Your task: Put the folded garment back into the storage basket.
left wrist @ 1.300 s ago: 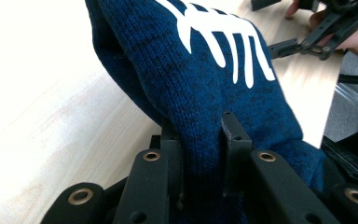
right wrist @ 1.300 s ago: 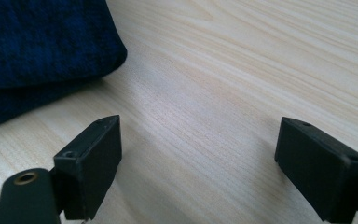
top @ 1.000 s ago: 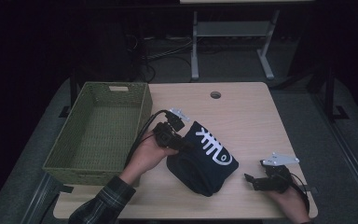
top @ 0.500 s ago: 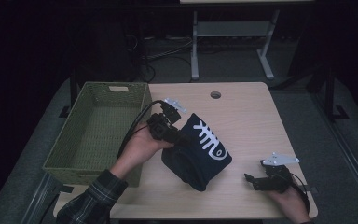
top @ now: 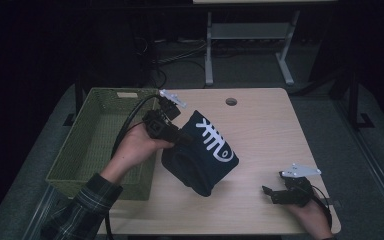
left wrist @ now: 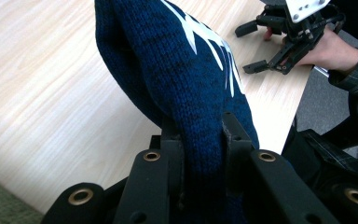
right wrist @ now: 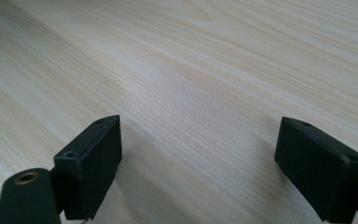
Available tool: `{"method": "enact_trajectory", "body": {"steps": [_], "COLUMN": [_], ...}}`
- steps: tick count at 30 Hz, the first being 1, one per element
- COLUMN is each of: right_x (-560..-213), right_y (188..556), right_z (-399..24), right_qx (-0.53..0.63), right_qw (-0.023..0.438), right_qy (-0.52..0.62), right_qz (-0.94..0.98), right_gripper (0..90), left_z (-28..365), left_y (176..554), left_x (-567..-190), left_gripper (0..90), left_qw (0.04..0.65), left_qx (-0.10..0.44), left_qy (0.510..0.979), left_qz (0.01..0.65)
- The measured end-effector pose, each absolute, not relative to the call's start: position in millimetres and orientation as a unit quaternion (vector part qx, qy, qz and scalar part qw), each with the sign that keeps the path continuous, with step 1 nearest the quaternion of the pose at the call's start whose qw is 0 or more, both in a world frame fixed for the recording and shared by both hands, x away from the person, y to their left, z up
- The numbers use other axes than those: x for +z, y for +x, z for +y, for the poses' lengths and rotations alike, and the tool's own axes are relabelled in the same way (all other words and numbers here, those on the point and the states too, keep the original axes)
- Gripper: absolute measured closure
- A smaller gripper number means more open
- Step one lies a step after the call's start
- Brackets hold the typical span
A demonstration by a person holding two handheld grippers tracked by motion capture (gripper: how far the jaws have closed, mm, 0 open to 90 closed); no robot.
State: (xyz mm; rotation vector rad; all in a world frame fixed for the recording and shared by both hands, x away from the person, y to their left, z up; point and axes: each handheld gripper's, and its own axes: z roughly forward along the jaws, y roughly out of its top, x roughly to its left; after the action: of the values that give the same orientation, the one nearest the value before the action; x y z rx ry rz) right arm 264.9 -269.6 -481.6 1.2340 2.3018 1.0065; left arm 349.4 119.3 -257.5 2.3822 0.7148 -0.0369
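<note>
A dark blue knitted garment (top: 202,155) with a white pattern hangs lifted over the wooden table (top: 260,130). My left gripper (top: 180,136) is shut on its edge, next to the basket. In the left gripper view the two black jaws pinch a thick fold of the blue knit (left wrist: 186,93), which rises in front of the camera. My right gripper (top: 270,192) rests on the table near the front right corner, jaws wide apart with nothing between them. In the right gripper view its fingertips (right wrist: 93,163) frame bare wood.
A green woven basket (top: 100,145) stands at the table's left edge, with nothing inside. A round cable hole (top: 231,101) sits near the table's far edge. Beyond the table stand a metal frame (top: 250,35) and loose cables on a dark floor.
My left gripper has risen and moved a little toward the basket, lifting the blue garment off the table. The right gripper has stayed where it was.
</note>
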Motion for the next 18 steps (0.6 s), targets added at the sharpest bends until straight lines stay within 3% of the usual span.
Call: {"method": "enact_trajectory", "body": {"steps": [18], "right_x": [-481.6], "right_y": [264.8], "right_z": [-269.6], "right_qx": [0.354], "right_qw": [0.170], "right_qy": [0.435], "right_qz": [0.810], "right_gripper": [14.5], "left_z": [160.1], "left_y": [352.2], "left_x": [-227.3], "left_gripper": [75.6], "left_qw": [0.331], "left_qx": [0.002], "left_qy": [0.893], "left_qz": [0.303]}}
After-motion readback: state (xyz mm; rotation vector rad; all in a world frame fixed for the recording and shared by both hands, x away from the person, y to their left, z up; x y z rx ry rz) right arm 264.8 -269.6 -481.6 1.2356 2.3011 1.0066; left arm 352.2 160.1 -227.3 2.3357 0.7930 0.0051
